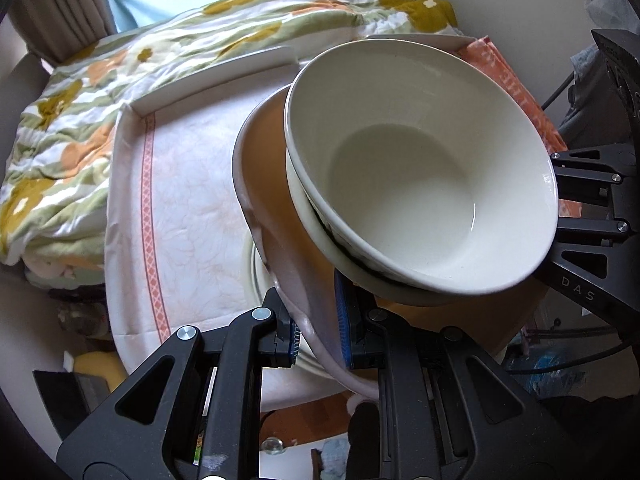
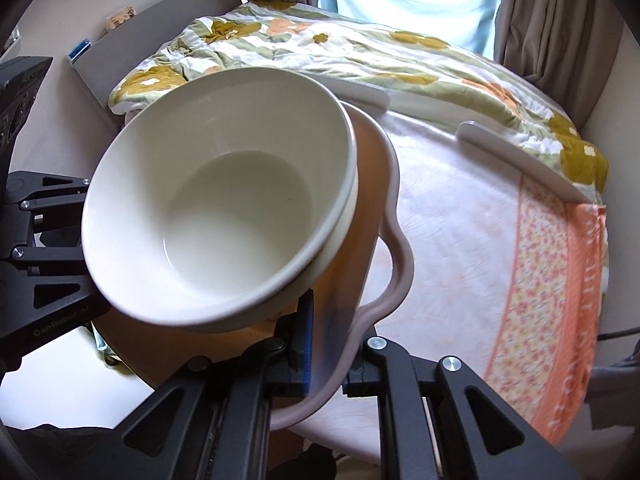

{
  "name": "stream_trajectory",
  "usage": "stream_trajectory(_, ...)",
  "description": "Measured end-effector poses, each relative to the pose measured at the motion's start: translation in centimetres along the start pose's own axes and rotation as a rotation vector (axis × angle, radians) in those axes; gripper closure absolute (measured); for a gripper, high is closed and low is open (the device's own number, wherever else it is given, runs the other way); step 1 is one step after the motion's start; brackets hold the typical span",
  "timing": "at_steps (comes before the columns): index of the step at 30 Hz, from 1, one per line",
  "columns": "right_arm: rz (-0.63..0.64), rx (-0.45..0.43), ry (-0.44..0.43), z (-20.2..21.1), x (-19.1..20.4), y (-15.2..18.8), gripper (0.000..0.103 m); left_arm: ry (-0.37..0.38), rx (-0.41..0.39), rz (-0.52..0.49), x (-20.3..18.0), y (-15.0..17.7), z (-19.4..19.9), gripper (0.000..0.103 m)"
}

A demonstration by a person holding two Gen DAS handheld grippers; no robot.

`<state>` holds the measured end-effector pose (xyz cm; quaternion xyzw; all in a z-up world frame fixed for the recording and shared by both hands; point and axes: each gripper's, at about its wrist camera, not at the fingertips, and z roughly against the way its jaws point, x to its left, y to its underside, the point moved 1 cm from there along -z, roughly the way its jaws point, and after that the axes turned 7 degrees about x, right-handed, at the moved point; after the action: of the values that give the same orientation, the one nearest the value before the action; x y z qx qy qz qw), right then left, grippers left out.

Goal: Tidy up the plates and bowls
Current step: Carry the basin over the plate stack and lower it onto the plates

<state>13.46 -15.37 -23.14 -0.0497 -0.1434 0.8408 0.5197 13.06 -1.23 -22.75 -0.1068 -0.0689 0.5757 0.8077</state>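
now the left gripper (image 1: 320, 332) is clamped on the near rim of a pale pink scalloped tray (image 1: 256, 184), its blue pads (image 1: 344, 320) pressing either side of the rim. just beyond those tongs, on the tray's tan inner face, sits a stack of cream bowls (image 1: 420, 184), the top one nested in another with a dark pattern band showing between them. past the bowls, the right gripper (image 2: 328, 344) grips the tray's (image 2: 394, 240) opposite rim in the same way, with the bowls (image 2: 224, 216) just left of its fingers. under the tray lies a white and orange cloth (image 2: 500, 248) over a table, with a floral quilt (image 2: 360, 52) further off.
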Motion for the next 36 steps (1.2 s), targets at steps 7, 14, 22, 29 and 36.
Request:
stream_trajectory(7,-0.046,0.037,0.026,-2.8,1.9,0.8,0.093,0.021,0.022,-0.039,0.9,1.1,-2.8,0.090)
stream_trajectory(14,-0.099,0.005,0.025,-4.0,1.3,1.3,0.093,0.019,0.014,-0.052,1.1,0.9,-4.2,0.090)
stream_trajectory(22,-0.118,0.012,0.052,-4.9,1.6,1.7,0.093,0.000,0.008,-0.073,0.9,1.5,-5.1,0.090)
stream_trajectory(29,-0.144,-0.002,0.042,-5.0,1.1,2.0,0.093,-0.036,-0.010,-0.080,0.7,1.2,-5.2,0.090)
stream_trajectory(36,-0.159,0.029,0.048,-4.9,0.9,1.6,0.092,-0.066,0.025,-0.094,0.5,0.7,-5.1,0.089)
